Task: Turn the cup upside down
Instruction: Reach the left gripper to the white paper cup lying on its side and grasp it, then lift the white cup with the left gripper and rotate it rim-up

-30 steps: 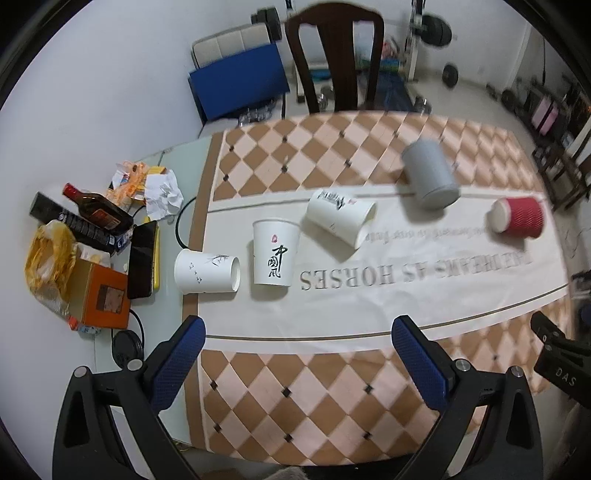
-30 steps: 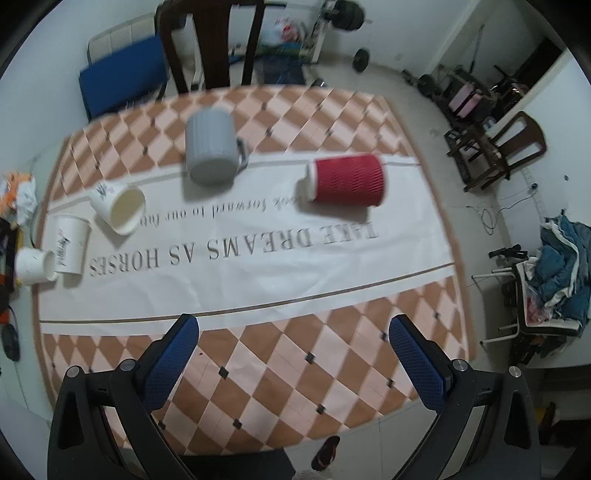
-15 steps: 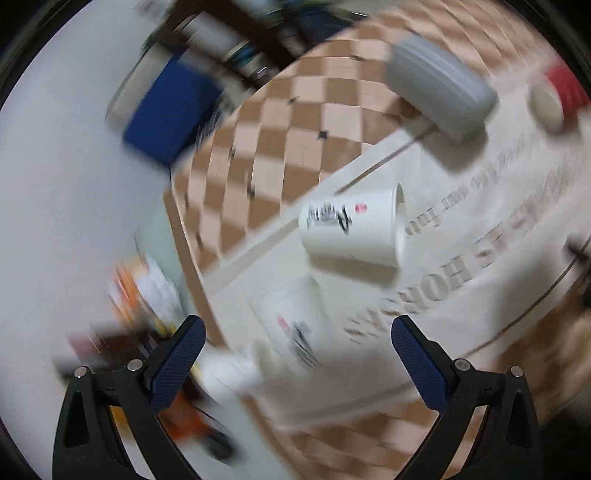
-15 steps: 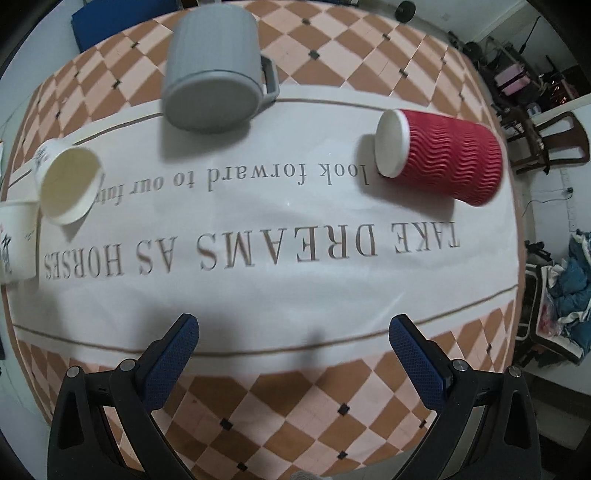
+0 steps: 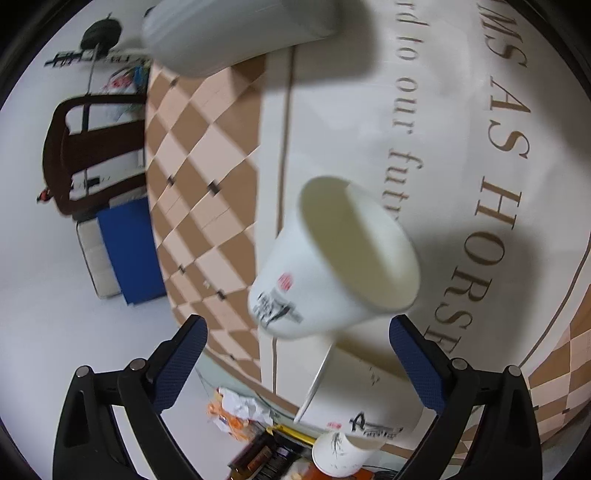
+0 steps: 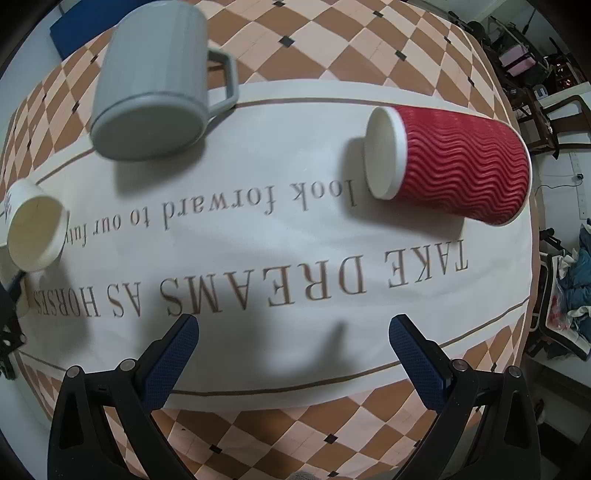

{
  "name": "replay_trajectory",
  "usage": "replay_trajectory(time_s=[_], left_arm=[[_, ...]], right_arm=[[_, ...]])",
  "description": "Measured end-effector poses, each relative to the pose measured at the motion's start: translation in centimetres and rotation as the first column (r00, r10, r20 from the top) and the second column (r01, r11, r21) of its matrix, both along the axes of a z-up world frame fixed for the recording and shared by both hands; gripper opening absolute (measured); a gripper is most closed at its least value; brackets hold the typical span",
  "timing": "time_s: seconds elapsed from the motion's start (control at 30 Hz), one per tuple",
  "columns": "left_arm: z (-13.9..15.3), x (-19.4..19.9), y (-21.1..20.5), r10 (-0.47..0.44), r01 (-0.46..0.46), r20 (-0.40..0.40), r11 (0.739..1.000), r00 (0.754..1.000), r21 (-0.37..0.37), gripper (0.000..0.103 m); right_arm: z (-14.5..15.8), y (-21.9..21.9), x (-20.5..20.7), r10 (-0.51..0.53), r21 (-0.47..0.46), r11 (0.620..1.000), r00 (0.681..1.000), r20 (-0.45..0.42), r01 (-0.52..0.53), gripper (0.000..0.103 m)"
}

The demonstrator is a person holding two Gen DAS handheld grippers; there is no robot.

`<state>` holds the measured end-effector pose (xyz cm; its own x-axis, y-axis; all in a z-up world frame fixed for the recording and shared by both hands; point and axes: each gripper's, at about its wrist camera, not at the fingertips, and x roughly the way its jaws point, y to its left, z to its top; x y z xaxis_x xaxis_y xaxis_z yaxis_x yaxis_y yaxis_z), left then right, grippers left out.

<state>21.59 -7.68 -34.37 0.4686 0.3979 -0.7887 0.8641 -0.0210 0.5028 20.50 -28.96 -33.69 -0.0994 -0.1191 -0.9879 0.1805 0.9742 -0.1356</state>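
Note:
A white paper cup (image 5: pixel 332 266) with black and red print lies on its side on the white runner, just ahead of my open, empty left gripper (image 5: pixel 295 354), which is rolled sideways. It also shows at the left edge of the right wrist view (image 6: pixel 35 229), its mouth facing the camera. A red ribbed paper cup (image 6: pixel 450 147) lies on its side and a grey mug (image 6: pixel 155 77) lies tipped, both ahead of my open, empty right gripper (image 6: pixel 293 354).
Another white paper cup (image 5: pixel 369 398) stands close behind the lying one, and a third (image 5: pixel 343 454) lies at the table's end. The grey mug (image 5: pixel 236 33) fills the top of the left view. Bottles and clutter (image 5: pixel 258 443) sit beside the cups. A dark chair (image 5: pixel 96 155) stands by the table.
My left gripper has swung in close to the lying white cup and rolled sideways. My right gripper has dropped closer to the table toward the red cup and the mug. No cup has moved.

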Motion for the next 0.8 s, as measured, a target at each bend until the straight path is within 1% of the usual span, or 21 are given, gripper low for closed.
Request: replay_trajectory(time_s=[0.03,0.07,0.17,0.27,0.33,0.4,0.43,0.53,0.6,0.73,0.8], left_arm=[[-0.2,0.1,-0.1,-0.008,0.008,-0.01,1.0,1.0,0.003,0.095],[-0.7,0.0,-0.5,-0.015,0.015,-0.01,1.0,1.0,0.006,0.089],[-1.5,-0.3,-0.8,-0.034,0.034,-0.013,0.999,0.999,0.015,0.084],[-1.3,-0.7,-1.2,-0.059,0.059,-0.012,0.998,0.998,0.008,0.084],[0.1,-1.4,-1.6,-0.087,0.086,-0.034,0.996,0.996,-0.025,0.084],[1.1,-2.2,-1.6,-0.133,0.132,-0.04,0.991,0.99,-0.029,0.084],[1.1,-2.5,-1.4,-0.162,0.162,-0.041,0.987,0.986,-0.013,0.084],[-0.5,-2.5,-0.4,-0.221,0.223,-0.033,0.972,0.975,0.067,0.084],[-1.5,-2.2,0.0,-0.24,0.242,-0.033,0.965,0.97,0.1,0.084],[-2.5,-1.3,-0.7,-0.236,0.238,-0.029,0.967,0.971,0.094,0.084],[-2.8,-1.4,-1.3,-0.251,0.253,-0.03,0.964,0.968,0.078,0.073]], right_arm=[[0.1,-0.4,0.2,-0.007,0.0,1.0,1.0,0.001,0.007,0.103],[0.2,-0.7,0.4,-0.012,0.001,1.0,1.0,0.001,0.012,0.103],[0.5,-1.5,0.7,-0.026,0.004,1.0,1.0,0.008,0.026,0.103],[0.8,-2.0,0.8,-0.034,0.009,0.999,0.999,0.009,0.034,0.103],[1.0,-2.9,0.6,-0.044,0.016,0.999,0.999,0.012,0.044,0.103],[1.1,-3.5,0.2,-0.06,0.027,0.998,0.998,0.018,0.06,0.103],[1.3,-3.6,0.1,-0.069,0.033,0.997,0.997,0.023,0.068,0.103],[1.6,-4.1,-0.3,-0.087,0.051,0.995,0.996,0.032,0.085,0.103],[1.4,-4.5,-0.7,-0.102,0.061,0.993,0.994,0.028,0.1,0.103],[1.3,-6.0,-2.4,-0.121,0.058,0.991,0.992,0.029,0.119,0.103],[1.1,-6.7,-3.2,-0.133,0.053,0.99,0.991,0.025,0.132,0.103]])
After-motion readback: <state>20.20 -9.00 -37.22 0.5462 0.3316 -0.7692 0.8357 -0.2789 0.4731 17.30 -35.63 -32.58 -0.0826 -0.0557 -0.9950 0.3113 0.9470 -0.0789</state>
